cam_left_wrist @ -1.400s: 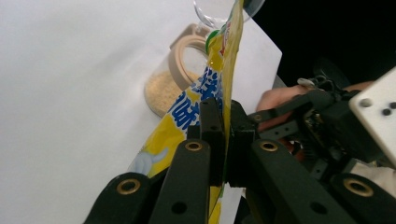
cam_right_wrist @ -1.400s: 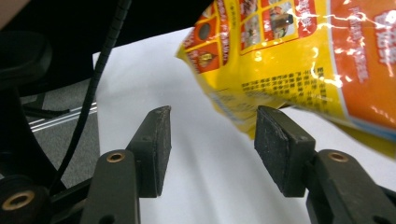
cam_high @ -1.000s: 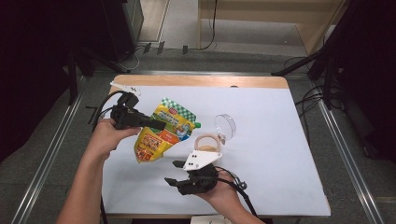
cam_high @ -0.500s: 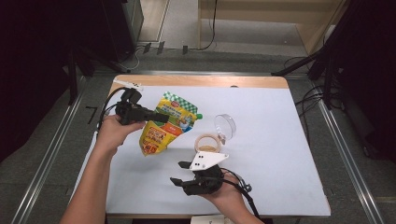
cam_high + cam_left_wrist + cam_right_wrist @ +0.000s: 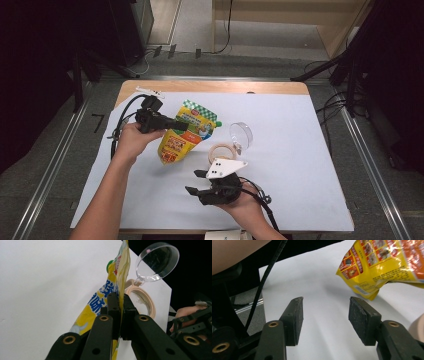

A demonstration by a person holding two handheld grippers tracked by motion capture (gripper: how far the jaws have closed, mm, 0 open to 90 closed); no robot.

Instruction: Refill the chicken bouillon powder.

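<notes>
The table [image 5: 300, 89] has a wooden top, and a large white sheet [image 5: 300, 165] covers almost all of it; only a strip of wood shows along the far edge. The sheet is plain and smooth. Around the table, the floor [image 5: 50, 165] is grey, with metal rails [image 5: 47, 175] running on both sides. Black cables [image 5: 335, 102] lie on the floor at the right, and more cables and plugs are behind the table. The room behind is dark at the left and right, and a piece of light wooden furniture [image 5: 280, 10] stands at the far end.

The left gripper [image 5: 172, 123] is closed on the pouch [image 5: 186, 132], a yellow bag with a green and white checked top. In the left gripper view, the pads pinch the thin edge of the pouch [image 5: 117, 282]. The pouch is over the left half of the sheet, tilted, with its lower corner near the sheet; I cannot tell if it touches.

Just right of the pouch lies a beige ring [image 5: 223, 151] with a clear round lid [image 5: 241, 133] standing up from it.

The right gripper [image 5: 195, 182] is near the front edge, apart from the pouch. Its jaws stand about half open, and nothing is between the pads [image 5: 293, 320]; the pouch [image 5: 384, 262] hangs beyond them.
</notes>
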